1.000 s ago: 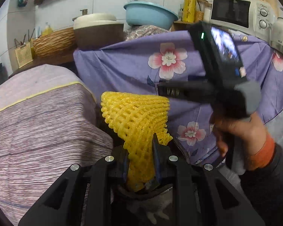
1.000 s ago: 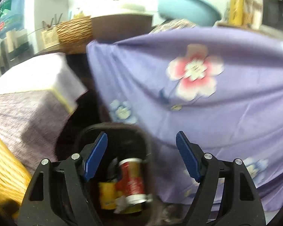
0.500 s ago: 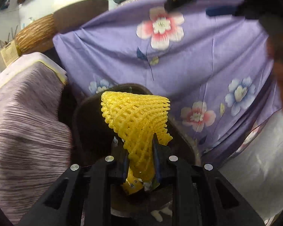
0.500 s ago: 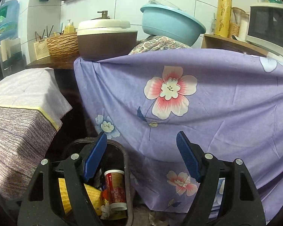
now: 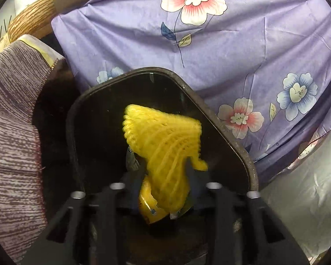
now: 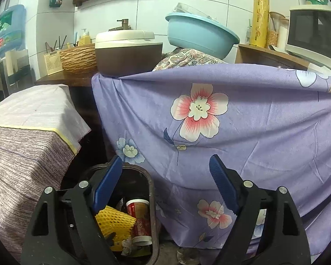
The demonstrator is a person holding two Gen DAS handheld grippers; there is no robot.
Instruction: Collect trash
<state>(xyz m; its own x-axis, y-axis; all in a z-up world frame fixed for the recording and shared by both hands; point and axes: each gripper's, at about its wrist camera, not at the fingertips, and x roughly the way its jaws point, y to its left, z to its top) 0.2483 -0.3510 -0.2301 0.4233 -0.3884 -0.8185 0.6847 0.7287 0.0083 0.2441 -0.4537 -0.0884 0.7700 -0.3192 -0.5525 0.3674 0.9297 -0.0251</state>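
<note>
The yellow foam net (image 5: 165, 145) is seen over the mouth of the dark bin (image 5: 231, 132), between the fingers of the left gripper (image 5: 165, 174), whose jaws are opening; the net is blurred there, so it is probably already slipping free, though contact with the pads cannot be ruled out. In the right wrist view the net (image 6: 113, 220) is seen inside the bin (image 6: 152, 198), beside a red paper cup (image 6: 139, 209) and other scraps. The right gripper (image 6: 165, 190) is held apart from the bin with its jaws opening wider and nothing between them. The bin stands just beside a purple flowered cloth (image 5: 242, 50) and a striped cover (image 5: 8, 132). The light, springy net could catch on a finger as the hand is withdrawn and be dragged out, or it could rebound off the piled rubbish and be tipped over the rim.
</note>
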